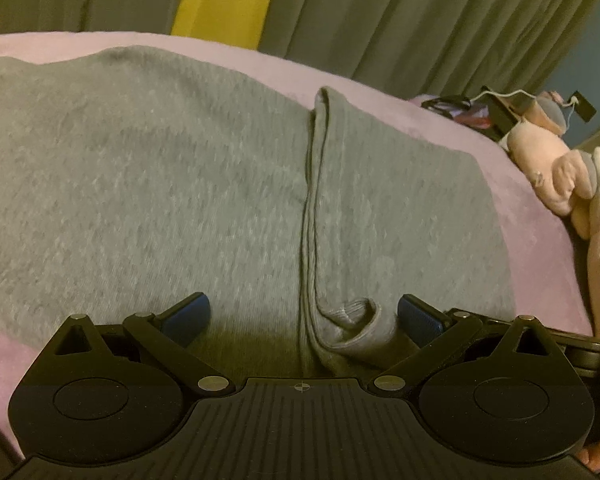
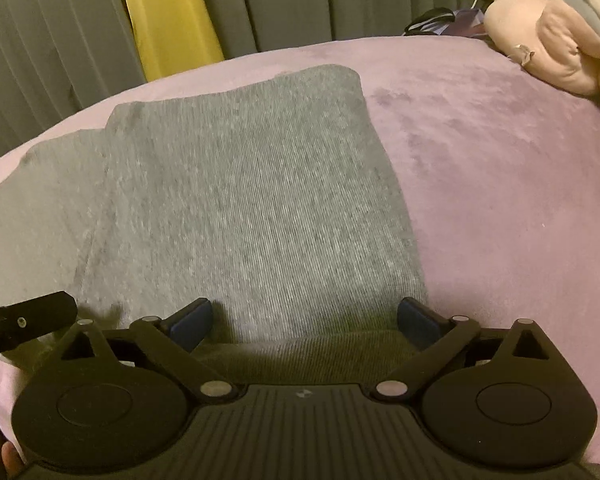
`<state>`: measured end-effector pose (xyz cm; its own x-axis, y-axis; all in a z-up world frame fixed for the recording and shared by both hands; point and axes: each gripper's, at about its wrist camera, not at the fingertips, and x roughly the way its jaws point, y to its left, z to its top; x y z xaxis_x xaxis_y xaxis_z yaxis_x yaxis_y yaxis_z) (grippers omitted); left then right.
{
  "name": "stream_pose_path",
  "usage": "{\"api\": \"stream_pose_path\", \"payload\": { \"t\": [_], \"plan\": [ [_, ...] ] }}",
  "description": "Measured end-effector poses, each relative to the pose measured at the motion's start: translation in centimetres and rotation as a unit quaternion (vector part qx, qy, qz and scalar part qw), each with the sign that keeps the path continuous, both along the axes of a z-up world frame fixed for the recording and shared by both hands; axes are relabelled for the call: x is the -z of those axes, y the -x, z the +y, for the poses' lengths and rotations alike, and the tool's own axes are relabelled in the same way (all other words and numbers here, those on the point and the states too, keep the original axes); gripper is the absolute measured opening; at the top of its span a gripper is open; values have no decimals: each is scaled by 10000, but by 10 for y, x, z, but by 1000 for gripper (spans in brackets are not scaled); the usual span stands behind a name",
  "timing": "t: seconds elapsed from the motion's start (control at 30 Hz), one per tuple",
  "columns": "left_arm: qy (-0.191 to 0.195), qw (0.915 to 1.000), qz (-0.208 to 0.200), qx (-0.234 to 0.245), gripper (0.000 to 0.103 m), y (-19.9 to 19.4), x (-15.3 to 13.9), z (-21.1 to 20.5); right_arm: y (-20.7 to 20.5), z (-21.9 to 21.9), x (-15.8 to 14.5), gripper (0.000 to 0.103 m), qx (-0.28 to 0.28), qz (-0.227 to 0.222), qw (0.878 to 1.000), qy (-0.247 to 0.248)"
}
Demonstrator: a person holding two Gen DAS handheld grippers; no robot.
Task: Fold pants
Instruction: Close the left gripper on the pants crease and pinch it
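A pink blanket [image 2: 500, 200] covers the bed, and the grey pants [image 1: 140, 200] lie flat across it, folded over with a raised crease. Both the left gripper [image 1: 304, 316] and the right gripper [image 2: 306, 316] stand wide open just above the cloth — neither holds anything.

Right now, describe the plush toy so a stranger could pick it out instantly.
Start at the pink blanket covering the bed, where the grey pants lie spread out. Follow the blanket to its far right edge, beside the grey curtains. The plush toy lies there: soft, pale pink with grey patches, the only stuffed thing among dark clutter.
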<state>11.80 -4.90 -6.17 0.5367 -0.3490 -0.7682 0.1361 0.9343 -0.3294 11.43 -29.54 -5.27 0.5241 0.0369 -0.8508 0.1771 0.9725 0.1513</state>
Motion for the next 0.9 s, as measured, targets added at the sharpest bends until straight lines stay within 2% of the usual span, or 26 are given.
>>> {"api": "stream_pose_path", "payload": {
  "t": [0.13, 0.3, 0.47, 0.53, 0.63, 0.77, 0.8, 0.83, 0.9],
  "plan": [
    [-188, 9998, 31, 67, 103, 3, 5, -4, 2, 11, -1, 99, -109, 120, 9995, 286],
    [-412, 9990, -27, 185, 103, 8, 5, -4, 3, 13, -2, 99, -236, 232, 9986, 421],
    [-249, 9996, -42, 84, 103, 9, -3, 4, 10, 15, -12, 99, -591, 526, 9955, 520],
    [-118, 9998, -154, -3, 103, 8, -10, 9, 15, 5, -19, 99, -615, 586, 9961, 225],
    [290, 9993, -201, -94, 103, 0, -13, 21, 29, -29, -29, 99, -247, 275, 9971, -668],
    [858, 9957, 341, -104, 102, -27, 3, 26, 40, -66, -29, 99, 443, -164, 9879, -1477],
    [1054, 9931, 513, -78, 94, -33, 8, 25, 41, -72, -25, 99, 606, -190, 9841, -1658],
    [1202, 9908, 614, -43, 82, -37, 12, 22, 41, -78, -20, 99, 746, -197, 9796, -1858],
    [1265, 9888, 790, -6, 80, -48, 20, 13, 40, -85, -12, 99, 920, -158, 9723, -2143]
  ]
}}
